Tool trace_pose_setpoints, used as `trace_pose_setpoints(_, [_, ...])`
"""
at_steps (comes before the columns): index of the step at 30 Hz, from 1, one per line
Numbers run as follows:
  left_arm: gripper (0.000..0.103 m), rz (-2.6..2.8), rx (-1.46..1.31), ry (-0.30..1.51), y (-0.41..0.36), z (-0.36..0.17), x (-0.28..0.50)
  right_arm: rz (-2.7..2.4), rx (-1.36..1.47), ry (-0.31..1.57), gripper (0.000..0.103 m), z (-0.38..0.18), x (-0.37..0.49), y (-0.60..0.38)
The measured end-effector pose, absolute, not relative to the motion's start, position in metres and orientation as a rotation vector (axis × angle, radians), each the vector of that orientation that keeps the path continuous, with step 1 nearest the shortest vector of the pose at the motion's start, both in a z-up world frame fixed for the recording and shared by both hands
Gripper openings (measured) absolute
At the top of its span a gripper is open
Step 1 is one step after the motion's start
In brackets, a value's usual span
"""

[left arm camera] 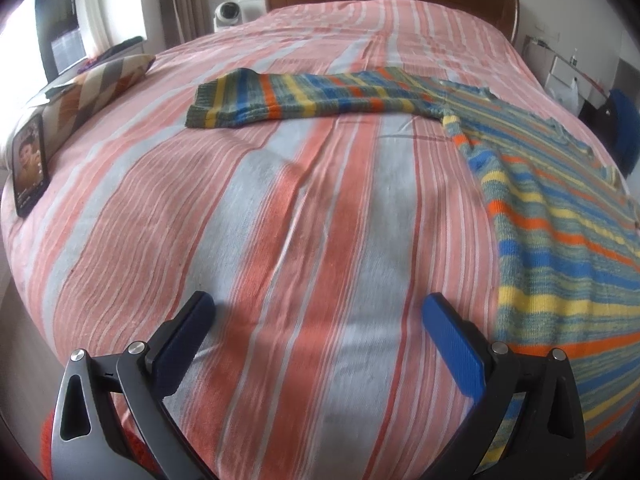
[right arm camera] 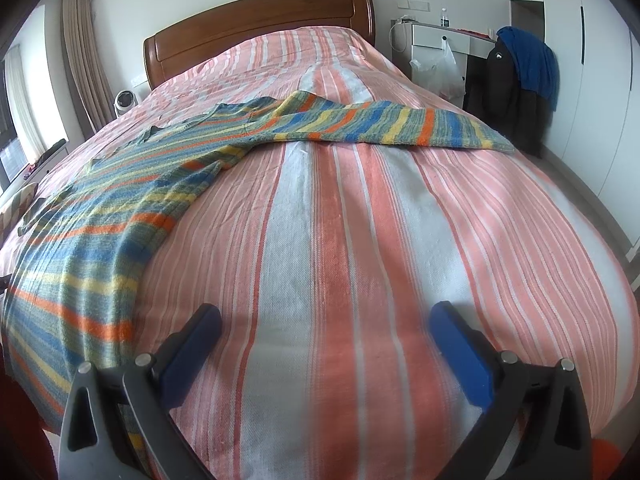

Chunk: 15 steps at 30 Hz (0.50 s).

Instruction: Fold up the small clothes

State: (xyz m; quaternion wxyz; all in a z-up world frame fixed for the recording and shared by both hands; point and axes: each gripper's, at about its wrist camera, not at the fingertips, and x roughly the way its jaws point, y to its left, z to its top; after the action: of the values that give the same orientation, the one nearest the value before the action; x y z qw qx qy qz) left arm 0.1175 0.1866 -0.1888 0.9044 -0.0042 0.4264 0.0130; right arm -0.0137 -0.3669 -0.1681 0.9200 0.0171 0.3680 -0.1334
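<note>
Striped knit sweater (left arm camera: 560, 216) in blue, yellow, orange and grey-green lies flat on the bed (left arm camera: 280, 208); body runs along the right side of the left wrist view and along the left side of the right wrist view (right arm camera: 100, 216), i.e. between the two tools. One sleeve (left arm camera: 304, 98) extends left across the far part of the bed in the left view; the other sleeve (right arm camera: 392, 124) extends right in the right view; both sleeves lie spread out, not folded. Bed cover is pink, orange-red and pale grey striped, w/ light creases.

Left tool (left arm camera: 318, 320): fingers wide apart, nothing between them, hovering over bare cover near the sweater's hem; right-hand finger just beside the knit edge, contact cannot be told. Right tool (right arm camera: 325, 330): fingers likewise spread to full width, nothing gripped, over bare cover; sweater hem near its left-hand finger.

Other items: phone (left arm camera: 29, 166) w/ lit screen at the far-left bed edge, propped against a patterned cushion (left arm camera: 96, 86); wooden headboard (right arm camera: 256, 20) at the far end; dark jacket w/ blue cloth (right arm camera: 520, 76) to the far right, off the bed.
</note>
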Motion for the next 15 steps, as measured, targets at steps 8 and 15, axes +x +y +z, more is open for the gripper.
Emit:
trace_pose_setpoints(8, [0.103,0.020,-0.020,0.880,0.187,-0.189,0.116,-0.281,0.016,0.752,0.103,-0.168,-0.014,-0.362])
trace_pose_setpoints(15, [0.103,-0.045,-0.114,0.811,0.200,-0.168,0.104,-0.208,0.185,0.763,0.102,-0.127,-0.023,-0.382])
